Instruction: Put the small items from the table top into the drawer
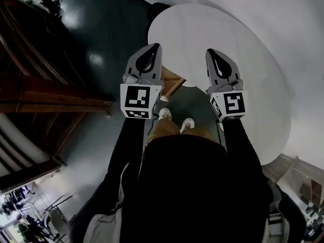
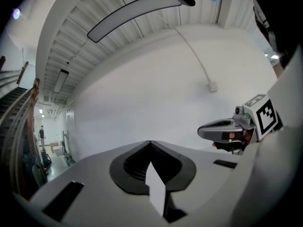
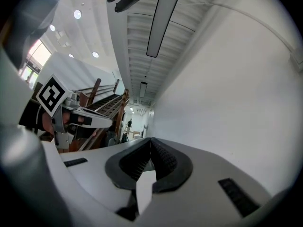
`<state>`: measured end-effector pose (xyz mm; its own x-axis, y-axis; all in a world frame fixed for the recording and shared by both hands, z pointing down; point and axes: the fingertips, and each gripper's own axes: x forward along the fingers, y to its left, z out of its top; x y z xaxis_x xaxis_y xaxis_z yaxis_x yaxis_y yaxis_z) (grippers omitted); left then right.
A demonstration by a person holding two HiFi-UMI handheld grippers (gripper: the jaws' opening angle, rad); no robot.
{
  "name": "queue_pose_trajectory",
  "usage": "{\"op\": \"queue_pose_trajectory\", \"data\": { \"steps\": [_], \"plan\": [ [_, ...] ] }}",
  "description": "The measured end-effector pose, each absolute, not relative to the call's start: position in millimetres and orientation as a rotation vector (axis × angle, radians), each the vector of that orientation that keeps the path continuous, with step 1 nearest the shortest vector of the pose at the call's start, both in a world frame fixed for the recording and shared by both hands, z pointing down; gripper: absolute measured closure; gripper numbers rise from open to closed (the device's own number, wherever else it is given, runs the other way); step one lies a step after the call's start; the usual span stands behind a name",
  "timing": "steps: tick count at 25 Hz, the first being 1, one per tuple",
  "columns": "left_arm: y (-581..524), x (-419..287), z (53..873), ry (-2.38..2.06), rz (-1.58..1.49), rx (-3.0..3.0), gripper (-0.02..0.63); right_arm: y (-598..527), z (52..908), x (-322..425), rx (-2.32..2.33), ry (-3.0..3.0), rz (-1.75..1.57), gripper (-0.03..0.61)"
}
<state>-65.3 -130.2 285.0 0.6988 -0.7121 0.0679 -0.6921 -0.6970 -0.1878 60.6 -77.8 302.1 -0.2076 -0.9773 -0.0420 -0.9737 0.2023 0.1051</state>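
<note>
Both grippers are held up in front of me, side by side and apart, above the floor. My left gripper [image 1: 152, 47] is shut with nothing between its jaws; in its own view the tips [image 2: 150, 142] meet against a white wall. My right gripper [image 1: 212, 52] is shut and empty too, its tips [image 3: 150, 139] touching. Each shows in the other's view: the right gripper [image 2: 222, 129] and the left gripper [image 3: 90, 119]. A white round table [image 1: 217, 29] lies ahead; I see no small items on the part that shows. A brown wooden piece [image 1: 172, 81] pokes out at its near edge, perhaps the drawer.
A dark wooden staircase [image 1: 50, 85] stands at the left. The floor [image 1: 96, 39] is dark and glossy. My shoes [image 1: 165, 114] show between the grippers. A long ceiling lamp [image 2: 132, 13] hangs overhead. A person [image 3: 129, 123] stands far down the hall.
</note>
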Motion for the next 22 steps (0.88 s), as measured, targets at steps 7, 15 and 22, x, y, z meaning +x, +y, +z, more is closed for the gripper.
{"op": "queue_pose_trajectory", "data": {
  "steps": [7, 15, 22],
  "plan": [
    [-122, -77, 287, 1.204, -0.197, -2.736, 0.598, -73, 311, 49, 1.896, -2.433, -0.202, 0.551],
    [-119, -76, 290, 1.217, -0.211, -2.722, 0.598, -71, 313, 44, 1.829, -2.475, -0.245, 0.552],
    [-121, -74, 289, 1.220, -0.213, -2.725, 0.600, -75, 314, 41, 1.800, -2.491, -0.254, 0.551]
  ]
}}
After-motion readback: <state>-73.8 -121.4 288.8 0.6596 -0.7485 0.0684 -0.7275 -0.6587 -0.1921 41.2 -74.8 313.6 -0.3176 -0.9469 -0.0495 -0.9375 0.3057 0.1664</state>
